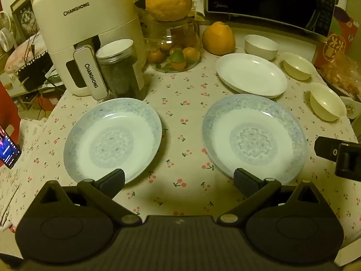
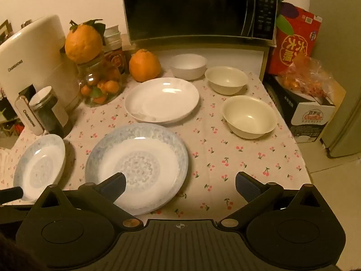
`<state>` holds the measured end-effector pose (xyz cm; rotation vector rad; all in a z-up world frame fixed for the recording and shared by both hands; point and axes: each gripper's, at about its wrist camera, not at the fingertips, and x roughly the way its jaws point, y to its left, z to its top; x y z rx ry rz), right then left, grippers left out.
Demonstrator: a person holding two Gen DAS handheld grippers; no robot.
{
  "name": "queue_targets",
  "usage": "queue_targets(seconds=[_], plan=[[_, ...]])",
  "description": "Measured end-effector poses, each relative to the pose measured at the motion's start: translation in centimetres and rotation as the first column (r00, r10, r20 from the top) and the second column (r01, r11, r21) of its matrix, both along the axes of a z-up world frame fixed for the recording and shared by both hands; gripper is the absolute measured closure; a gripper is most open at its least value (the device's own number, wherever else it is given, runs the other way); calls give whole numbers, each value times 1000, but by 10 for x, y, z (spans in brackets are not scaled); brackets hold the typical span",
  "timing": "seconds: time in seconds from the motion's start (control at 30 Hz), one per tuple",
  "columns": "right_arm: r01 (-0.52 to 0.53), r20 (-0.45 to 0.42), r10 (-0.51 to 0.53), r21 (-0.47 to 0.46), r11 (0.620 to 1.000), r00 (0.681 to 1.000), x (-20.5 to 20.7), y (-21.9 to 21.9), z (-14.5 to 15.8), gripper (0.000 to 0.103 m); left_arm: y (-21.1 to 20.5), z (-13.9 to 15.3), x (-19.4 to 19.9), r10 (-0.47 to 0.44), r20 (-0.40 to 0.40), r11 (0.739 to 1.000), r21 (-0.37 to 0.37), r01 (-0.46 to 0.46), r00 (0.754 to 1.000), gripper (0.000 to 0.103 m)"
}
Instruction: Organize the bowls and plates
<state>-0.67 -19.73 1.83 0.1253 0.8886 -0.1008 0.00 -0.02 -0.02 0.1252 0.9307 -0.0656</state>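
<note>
Cherry-print tablecloth (image 2: 225, 149) carried plates and bowls below a far microwave (image 2: 198, 9); left gripper (image 1: 179, 179) and right gripper (image 2: 180, 184) hung spread, empty.

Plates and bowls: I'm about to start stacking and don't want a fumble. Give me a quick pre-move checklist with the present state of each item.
1. Left gripper open, nothing between the jaws: ok.
2. Right gripper open, nothing between the jaws: ok.
3. Near blue plate lying flat, nothing on it: ok.
4. Far-left blue plate clear of the jar: ok, close but apart.
5. White plate and three bowls upright and separate: ok.
6. Cracks or chips on the dishes: cannot tell.
</note>
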Motion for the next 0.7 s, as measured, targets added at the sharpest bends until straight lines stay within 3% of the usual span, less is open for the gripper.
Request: queue_targets(seconds=[0.3,0.33,0.7], plan=[[39,29,-40,13,999,999,-1,-2,1,0,-4,-1,-2,-15,5,1000,2,15,1000,0],[-1,1,1,10,1000,1000,-2,3,-5,0,-2,-1,-2,-15,2,1000,-2,15,1000,0],[3,-3,-3,-6,1000,1000,1,0,-1,0,1,-1,-2,-19,8,1000,-14,19,1000,0]])
